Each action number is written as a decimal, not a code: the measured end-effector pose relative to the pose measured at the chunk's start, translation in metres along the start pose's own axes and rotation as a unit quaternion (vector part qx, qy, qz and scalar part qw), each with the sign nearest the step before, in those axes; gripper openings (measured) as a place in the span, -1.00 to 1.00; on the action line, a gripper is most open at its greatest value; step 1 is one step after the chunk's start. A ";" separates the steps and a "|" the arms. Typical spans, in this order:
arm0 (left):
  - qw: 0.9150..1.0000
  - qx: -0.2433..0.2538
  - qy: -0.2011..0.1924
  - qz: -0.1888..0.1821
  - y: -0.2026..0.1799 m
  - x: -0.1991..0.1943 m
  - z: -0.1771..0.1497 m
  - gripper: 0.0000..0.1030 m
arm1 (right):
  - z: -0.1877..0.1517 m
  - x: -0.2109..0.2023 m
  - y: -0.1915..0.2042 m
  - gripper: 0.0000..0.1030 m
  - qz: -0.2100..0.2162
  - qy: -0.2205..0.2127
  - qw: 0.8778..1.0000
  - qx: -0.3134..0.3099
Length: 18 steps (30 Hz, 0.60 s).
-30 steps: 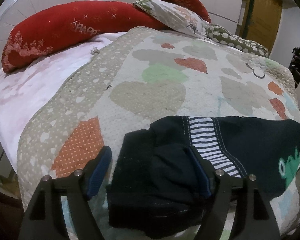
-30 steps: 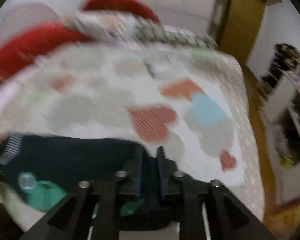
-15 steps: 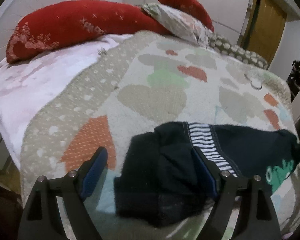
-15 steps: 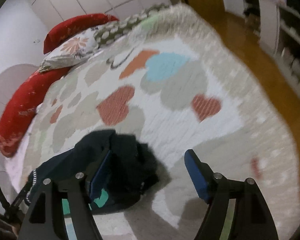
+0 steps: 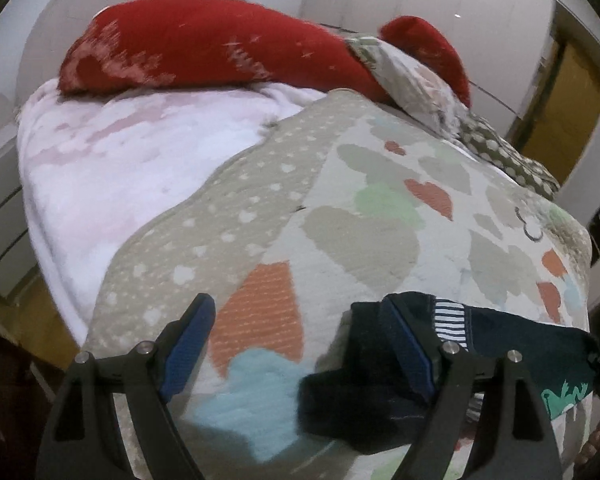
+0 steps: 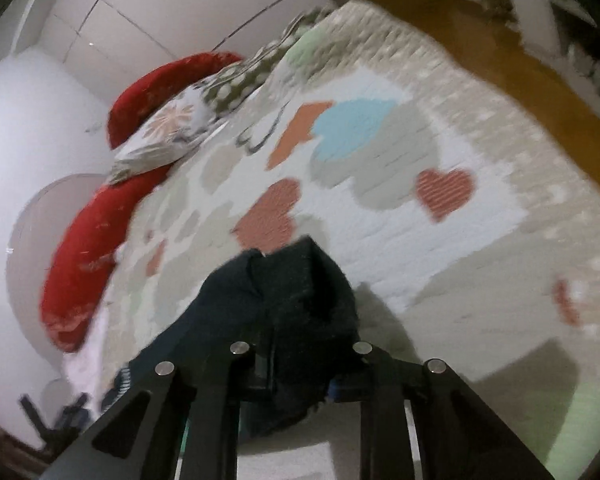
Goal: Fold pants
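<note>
Pants (image 5: 512, 336): dark navy, with a blue-and-white striped band and a green print near one end. They lie bunched along the near edge of the bed, on the heart-patterned quilt (image 5: 360, 236). In the right wrist view the pants (image 6: 284, 300) rise as a dark crumpled hump directly ahead of the tool.

Left gripper (image 5: 304, 344): fingers spread wide, grasping nothing. The blue pad of the left finger (image 5: 186, 344) sits over bare quilt above an orange heart. The right finger (image 5: 410, 350) overlaps the bunched end of the pants; the frame does not settle whether it touches the fabric.

Right gripper (image 6: 300, 388): fingers drawn close together, with dark cloth filling the space between them. It is clenched on a fold of the pants; the pads themselves are mostly hidden by the fabric. This view is motion-blurred.

Surroundings: a pale pink-white blanket (image 5: 112, 168) covers the left part of the bed beside the quilt. At the head of the bed lie a long red pillow (image 5: 204, 44), a floral cushion (image 5: 412, 72) leaning on it, and a second red pillow (image 5: 428, 40) behind. A yellow-brown door (image 5: 560, 108) stands at far right, white wall panels behind.
</note>
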State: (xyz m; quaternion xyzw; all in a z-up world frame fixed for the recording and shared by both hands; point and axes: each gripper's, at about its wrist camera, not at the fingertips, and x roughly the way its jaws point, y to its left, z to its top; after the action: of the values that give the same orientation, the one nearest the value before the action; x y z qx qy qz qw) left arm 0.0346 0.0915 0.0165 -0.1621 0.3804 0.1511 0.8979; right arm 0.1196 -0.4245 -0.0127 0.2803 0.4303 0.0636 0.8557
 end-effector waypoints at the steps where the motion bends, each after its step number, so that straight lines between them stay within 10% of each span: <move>1: 1.000 0.010 0.000 -0.002 -0.006 0.001 -0.001 0.63 | 0.000 -0.002 -0.001 -0.64 -0.015 -0.002 1.000 -0.006; 9: 0.981 0.181 0.048 0.056 -0.066 0.028 -0.039 0.63 | 0.000 -0.009 0.002 -0.13 -0.101 -0.030 0.994 -0.032; 18: 0.992 0.093 0.077 -0.045 -0.022 0.014 -0.042 0.63 | -0.002 -0.068 0.041 0.28 -0.173 -0.152 0.970 -0.081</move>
State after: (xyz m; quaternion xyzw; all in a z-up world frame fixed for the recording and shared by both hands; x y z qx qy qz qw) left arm 0.0256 0.0567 -0.0172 -0.1058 0.4535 0.0618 0.8828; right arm 0.0810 -0.4128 0.0559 0.1374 0.3306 -0.0942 0.9289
